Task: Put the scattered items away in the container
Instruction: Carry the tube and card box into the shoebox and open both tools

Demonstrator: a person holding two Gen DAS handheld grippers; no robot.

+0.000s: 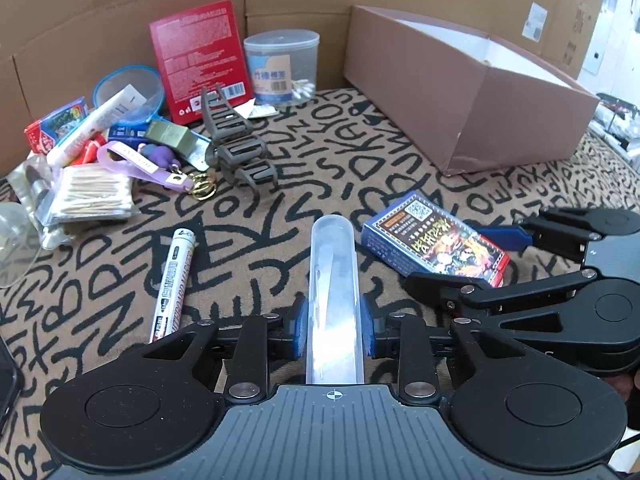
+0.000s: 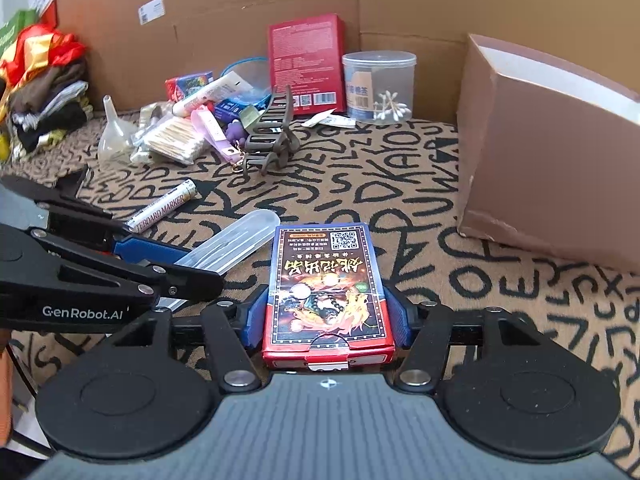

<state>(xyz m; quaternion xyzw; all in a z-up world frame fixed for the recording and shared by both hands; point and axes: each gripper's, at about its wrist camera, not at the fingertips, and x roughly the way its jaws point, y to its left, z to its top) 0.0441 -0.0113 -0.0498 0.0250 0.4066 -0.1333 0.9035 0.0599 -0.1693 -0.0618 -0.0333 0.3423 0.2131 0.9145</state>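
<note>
Letter-print tabletop (image 1: 320, 168), cardboard walls behind. Left hand-held gripper (image 1: 334, 330) pinches clear plastic tube case (image 1: 334, 280); right hand-held gripper (image 2: 326, 316) pinches blue-red card box (image 2: 326, 284). Lift both level w/ firm grip; brown cardboard container (image 2: 552, 168) sits ahead-right.

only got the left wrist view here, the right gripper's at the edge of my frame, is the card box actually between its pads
Observer: Yes. In the right wrist view the card box sits squarely between the right gripper, its blue pads against both long sides.
Operator: anything left of the clutter pile that i can't see
Observer: A heap of folded clothes lies against the cardboard wall there.
Operator: and is that clear thing at my left edge a cup
Observer: No, it's a clear plastic funnel, spout up.
</note>
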